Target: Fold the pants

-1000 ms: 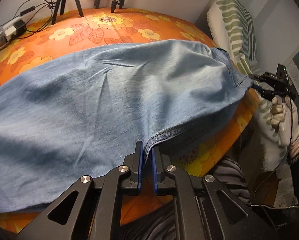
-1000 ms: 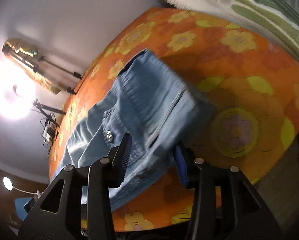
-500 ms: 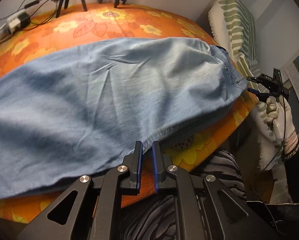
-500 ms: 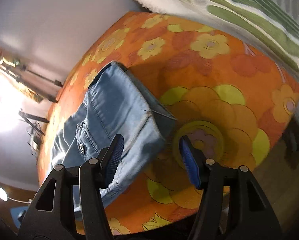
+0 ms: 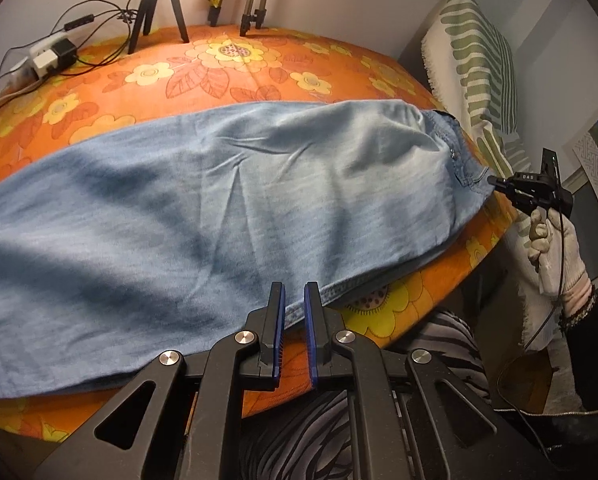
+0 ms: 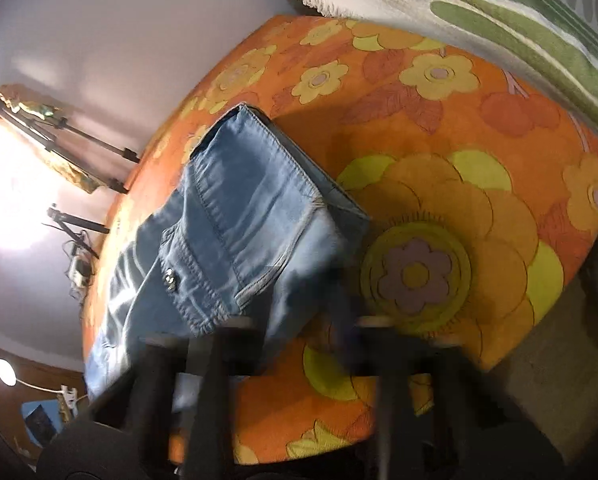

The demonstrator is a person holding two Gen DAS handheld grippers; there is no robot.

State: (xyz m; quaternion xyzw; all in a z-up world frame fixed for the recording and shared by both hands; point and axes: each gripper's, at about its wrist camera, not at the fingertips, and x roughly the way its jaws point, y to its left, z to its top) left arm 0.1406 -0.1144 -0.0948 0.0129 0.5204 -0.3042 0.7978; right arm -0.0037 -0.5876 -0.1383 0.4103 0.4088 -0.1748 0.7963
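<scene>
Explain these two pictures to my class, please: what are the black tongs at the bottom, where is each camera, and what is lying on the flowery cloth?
There is no robot here. A person holds a hand tool with two fingers in each hand, and a wide-angle camera on each tool looks forward along those fingers.

The left camera shows the left gripper, its blue-padded fingers close together at the near hem of the jeans; whether it pinches the hem is unclear. Far right, a gloved hand holds the right gripper at the waistband.

The right camera sees that waistband end of the jeans close up. Its own fingers are blurred, so their state is unclear.

The jeans lie flat on an orange flowered tablecloth. Tripods stand at the far edge.
</scene>
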